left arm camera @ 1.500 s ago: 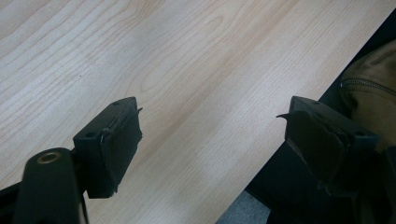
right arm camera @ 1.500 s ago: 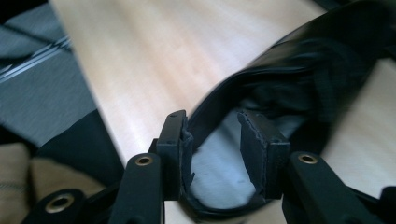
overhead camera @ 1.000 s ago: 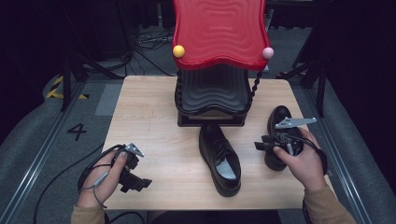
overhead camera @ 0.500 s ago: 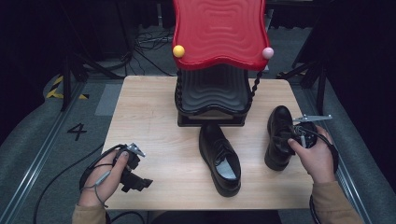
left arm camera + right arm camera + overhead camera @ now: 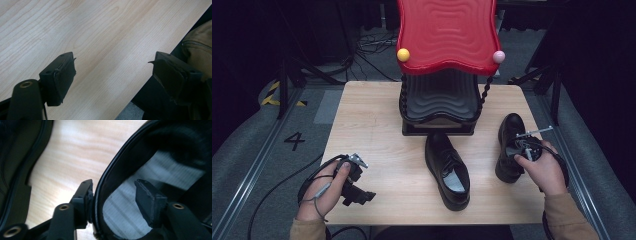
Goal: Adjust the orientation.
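In the right gripper view, the right gripper is straddling the collar wall of the right-hand black dress shoe: its outer finger is lying against or just beside the outside of the rim, while the inner finger is hanging inside the opening above the pale insole, apart from the wall. The fingers have just been spreading and are standing released, with the collar between them but not yet pinched. This looks like the start of a grasp on that shoe, which is standing near the right edge of the wooden surface, well right of the second black dress shoe lying in front of the shoe rack with its red wavy top tier. The next move is likely asking for the fingers to close squarely on the collar, deep enough that the leather is not slipping out, before the shoe is lifted toward the rack; the thin, curved rim is calling for a firm, centred bite. The left gripper is idling at the near left edge of the surface, fingers released wide with nothing between them, a tan sleeve showing beside it.
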